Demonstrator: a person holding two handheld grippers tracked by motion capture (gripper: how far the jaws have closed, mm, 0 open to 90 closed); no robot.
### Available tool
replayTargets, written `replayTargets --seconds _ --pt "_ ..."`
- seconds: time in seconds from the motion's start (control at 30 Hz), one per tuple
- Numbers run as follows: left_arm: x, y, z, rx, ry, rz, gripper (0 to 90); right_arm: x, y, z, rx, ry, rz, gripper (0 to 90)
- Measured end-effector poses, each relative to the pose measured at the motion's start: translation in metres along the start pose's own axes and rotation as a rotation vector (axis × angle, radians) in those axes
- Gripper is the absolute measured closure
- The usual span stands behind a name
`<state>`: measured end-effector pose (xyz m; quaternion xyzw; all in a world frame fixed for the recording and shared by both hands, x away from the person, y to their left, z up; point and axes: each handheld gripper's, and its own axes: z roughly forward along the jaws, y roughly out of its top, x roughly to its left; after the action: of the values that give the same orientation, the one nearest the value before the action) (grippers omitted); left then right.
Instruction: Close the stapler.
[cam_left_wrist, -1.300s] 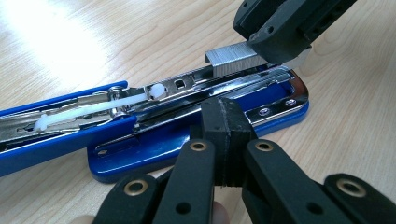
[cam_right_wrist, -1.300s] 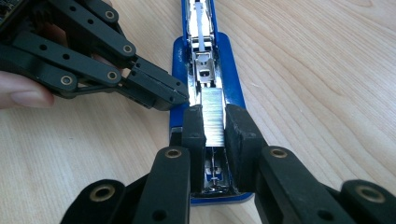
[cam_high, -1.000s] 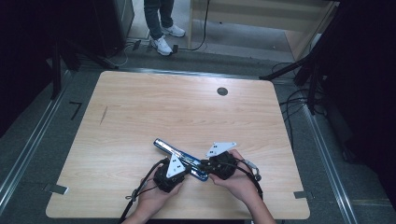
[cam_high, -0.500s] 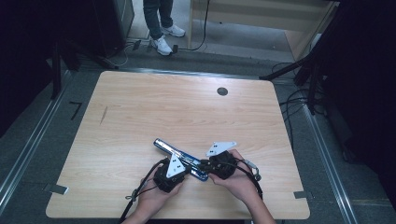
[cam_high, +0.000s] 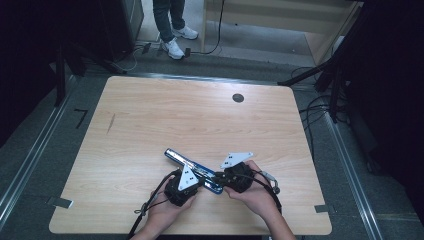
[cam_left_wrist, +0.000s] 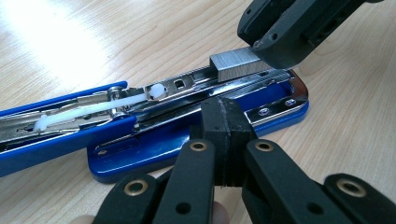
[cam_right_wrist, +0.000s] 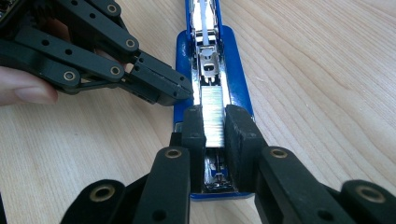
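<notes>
A: From the high view we see the wooden table (cam_high: 200, 120) with an opened blue stapler (cam_high: 192, 170) lying near its front edge, slanted from upper left to lower right. Our left gripper (cam_high: 199, 184) sits at the stapler's near side, and our right gripper (cam_high: 218, 179) meets the stapler's lower right end. Both our hands come in from the bottom edge. Beyond the table we notice someone's legs and white shoes (cam_high: 176, 41) on the floor.

B: In the left gripper view we look along our left gripper (cam_left_wrist: 229, 122). Its jaws are pressed fully together with nothing between them, and their tips rest against the side of the stapler (cam_left_wrist: 154, 140), at the edge of its blue base. The top arm (cam_left_wrist: 56, 123) is swung back to the left. The right gripper (cam_left_wrist: 285, 44) comes in at the upper right, holding a block of staples (cam_left_wrist: 236, 65) over the metal staple channel (cam_left_wrist: 187, 88).

A: In the right gripper view our right gripper (cam_right_wrist: 214, 128) stands narrow, clamped on the strip of staples (cam_right_wrist: 212, 112), which sits in line with the channel (cam_right_wrist: 209, 65) of the stapler (cam_right_wrist: 238, 70). The left gripper (cam_right_wrist: 180, 93) touches the stapler's left edge just beside it, its jaws closed.
</notes>
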<state>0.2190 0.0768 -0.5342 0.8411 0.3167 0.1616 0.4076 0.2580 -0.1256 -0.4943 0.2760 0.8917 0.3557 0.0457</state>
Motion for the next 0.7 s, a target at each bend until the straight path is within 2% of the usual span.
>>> replayTargets --seconds 0.17,0.27,0.7 --pt "0.000 0.000 0.000 0.000 0.000 0.001 90.0 0.001 0.006 -0.003 0.003 -0.005 -0.011 79.4" --pt "0.000 0.000 0.000 0.000 0.001 0.003 90.0 0.002 0.011 -0.004 0.036 -0.014 -0.003 79.4" --pt "0.000 0.000 0.000 0.000 -0.001 -0.001 90.0 0.002 0.014 -0.001 0.077 -0.017 -0.007 79.5"
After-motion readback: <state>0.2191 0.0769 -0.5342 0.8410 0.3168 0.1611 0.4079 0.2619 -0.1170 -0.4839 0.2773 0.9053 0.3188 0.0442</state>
